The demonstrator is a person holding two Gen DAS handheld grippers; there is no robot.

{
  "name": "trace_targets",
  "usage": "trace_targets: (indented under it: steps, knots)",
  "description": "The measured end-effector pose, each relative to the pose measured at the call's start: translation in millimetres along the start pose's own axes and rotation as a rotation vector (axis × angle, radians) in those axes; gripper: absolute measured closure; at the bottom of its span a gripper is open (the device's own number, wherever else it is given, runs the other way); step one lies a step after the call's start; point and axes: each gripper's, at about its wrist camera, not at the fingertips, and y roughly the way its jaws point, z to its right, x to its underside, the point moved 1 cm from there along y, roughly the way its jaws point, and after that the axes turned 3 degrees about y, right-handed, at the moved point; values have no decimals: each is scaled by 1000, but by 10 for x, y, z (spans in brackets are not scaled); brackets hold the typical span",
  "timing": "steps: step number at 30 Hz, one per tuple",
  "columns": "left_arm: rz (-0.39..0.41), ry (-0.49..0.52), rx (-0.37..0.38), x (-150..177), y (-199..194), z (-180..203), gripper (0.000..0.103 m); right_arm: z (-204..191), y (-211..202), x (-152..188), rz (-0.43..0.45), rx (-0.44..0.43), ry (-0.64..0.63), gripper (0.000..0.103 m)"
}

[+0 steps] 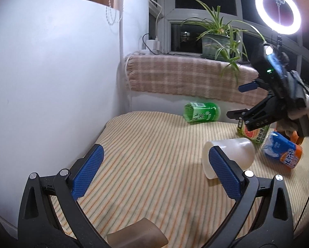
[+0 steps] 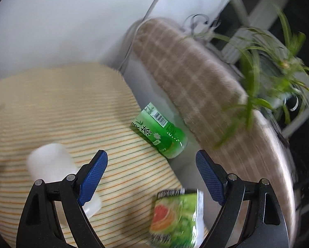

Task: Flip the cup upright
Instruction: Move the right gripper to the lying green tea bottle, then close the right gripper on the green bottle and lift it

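A white plastic cup (image 1: 235, 154) lies on its side on the striped cloth (image 1: 150, 148), mouth toward the camera. My left gripper (image 1: 156, 165) is open and empty, its right finger (image 1: 224, 171) just in front of the cup's mouth. My right gripper (image 1: 242, 101) is open and held in the air above and behind the cup. In the right wrist view the cup (image 2: 51, 163) lies low left, behind the left finger (image 2: 93, 175) of my open right gripper (image 2: 152, 177).
A green bottle (image 1: 202, 112) lies at the far edge of the cloth. A green carton with a grapefruit picture (image 1: 255, 133) and a blue and orange packet (image 1: 282, 149) stand right of the cup. A potted plant (image 1: 216, 39) and a ring light (image 1: 277, 10) are behind. A brown object (image 1: 138, 235) lies near.
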Motion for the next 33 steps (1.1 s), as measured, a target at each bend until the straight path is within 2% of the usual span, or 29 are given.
trace_targets:
  steps: [6, 13, 17, 22, 31, 33]
  knots:
    - [-16, -1, -5, 24, 188, 10, 0, 16, 538, -111, -86, -13, -109, 18]
    - [-36, -4, 12, 21, 366, 15, 0, 17, 1045, -244, -133, 7, -213, 18]
    - [-57, -17, 21, 27, 447, -34, 0, -27, 1149, -298, -141, -5, -249, 18]
    - [-56, -40, 31, 8, 504, -101, 0, -128, 1321, -295, -184, 24, -358, 18]
    - [-82, -60, 36, 65, 598, -153, 0, -200, 1610, -381, -222, 38, -447, 32]
    - [-90, -63, 36, 71, 609, -162, 0, -227, 1676, -417, -224, 46, -456, 38]
